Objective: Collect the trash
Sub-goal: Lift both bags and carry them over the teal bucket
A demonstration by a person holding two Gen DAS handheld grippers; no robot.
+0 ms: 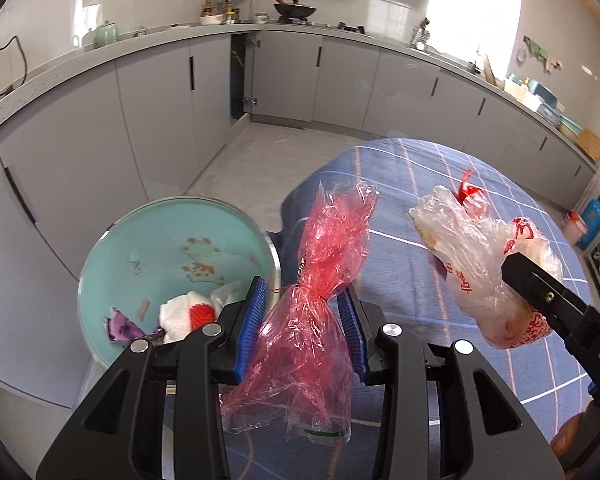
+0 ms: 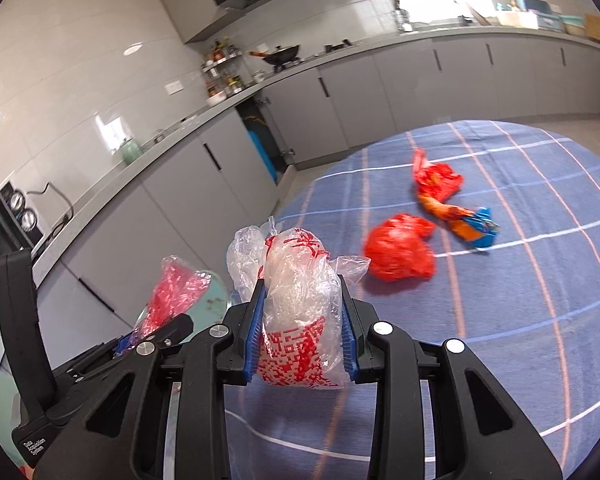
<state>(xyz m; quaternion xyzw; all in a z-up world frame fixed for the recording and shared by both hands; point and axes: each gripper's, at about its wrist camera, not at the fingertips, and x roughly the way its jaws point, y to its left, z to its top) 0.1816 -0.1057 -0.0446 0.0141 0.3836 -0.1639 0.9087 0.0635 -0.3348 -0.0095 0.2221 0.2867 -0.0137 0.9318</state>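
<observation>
Our left hand-held gripper (image 1: 303,328) clamps a crinkled red cellophane bag (image 1: 320,276) beside the teal bin (image 1: 148,232); the right hand-held gripper (image 2: 302,320) grips a clear red-printed plastic bag (image 2: 300,304). Only the right view shows crumpled red bags (image 2: 398,250) on the blue-checked bench (image 2: 520,280).

left wrist: close behind left gripper (image 1: 304,320), faces bin (image 1: 140,240), counter | right wrist: close behind right gripper (image 2: 302,320), faces table (image 2: 520,280) | shared: table, counter, both bags
</observation>
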